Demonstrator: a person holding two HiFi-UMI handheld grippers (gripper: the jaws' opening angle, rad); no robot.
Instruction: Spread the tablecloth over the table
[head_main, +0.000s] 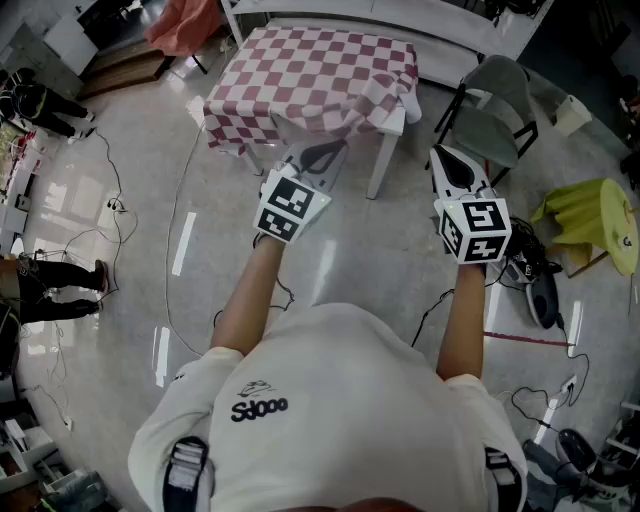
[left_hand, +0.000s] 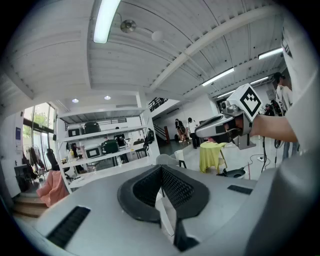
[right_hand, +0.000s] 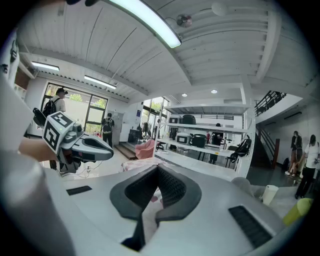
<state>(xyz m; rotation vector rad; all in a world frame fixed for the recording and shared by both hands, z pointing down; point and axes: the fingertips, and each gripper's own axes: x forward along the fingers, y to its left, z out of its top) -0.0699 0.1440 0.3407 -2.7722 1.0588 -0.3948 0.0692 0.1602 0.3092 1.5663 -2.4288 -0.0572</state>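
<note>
A red-and-white checked tablecloth (head_main: 315, 75) lies over a small white table (head_main: 390, 125) at the top of the head view. It hangs down at the front left and is bunched at the front right corner, where the white leg shows. My left gripper (head_main: 325, 152) is held in the air just in front of the table's front edge, its jaws shut with nothing in them. My right gripper (head_main: 446, 160) hovers to the right of the table leg, also shut and empty. The left gripper (left_hand: 160, 169) view shows the right gripper (left_hand: 220, 125) beside it. The right gripper (right_hand: 157, 169) view shows the left gripper (right_hand: 85, 147).
A grey folding chair (head_main: 495, 115) stands right of the table. A yellow-draped stand (head_main: 590, 215) and a black device (head_main: 540, 290) are at the far right. Cables (head_main: 190, 200) run over the glossy floor. A pink cloth (head_main: 185, 25) lies at the back left; a person's legs (head_main: 50, 275) are at the left.
</note>
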